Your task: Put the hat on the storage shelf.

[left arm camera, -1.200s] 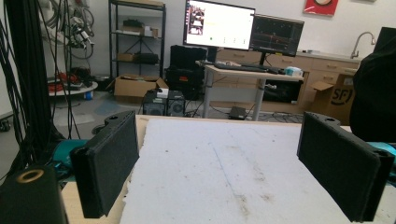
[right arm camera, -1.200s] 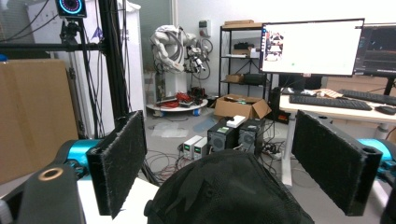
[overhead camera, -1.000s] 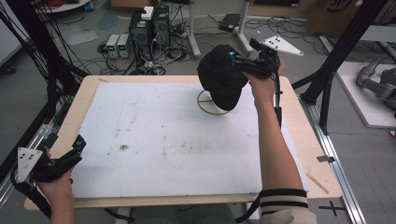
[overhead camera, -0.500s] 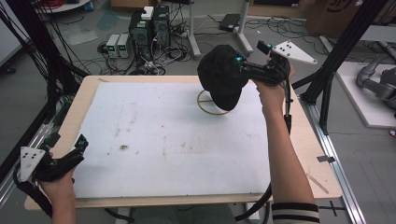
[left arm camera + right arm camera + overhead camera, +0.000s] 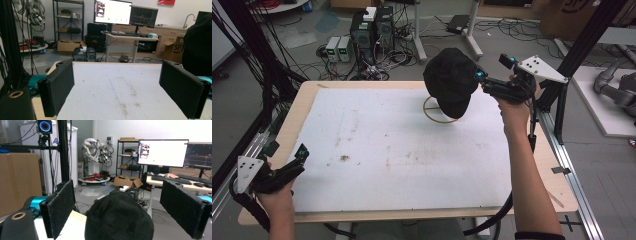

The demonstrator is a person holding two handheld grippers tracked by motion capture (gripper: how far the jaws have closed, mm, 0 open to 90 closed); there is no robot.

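Cap: a black cap (image 5: 451,80) is seen at the far right of the tabletop (image 5: 377,145), perched above a wooden ring base (image 5: 432,116); its dome (image 5: 119,217) is framed between the right jaws in the right gripper view.
Right gripper: the right gripper (image 5: 482,82) is held just right of the cap, jaws apart, nothing clamped; contact with the cap cannot be told.
Left gripper: the left gripper (image 5: 298,162) is held at the near left corner, well apart from the cap, jaws spread wide and empty.
Tabletop: a white, lightly stained sheet is laid on it.
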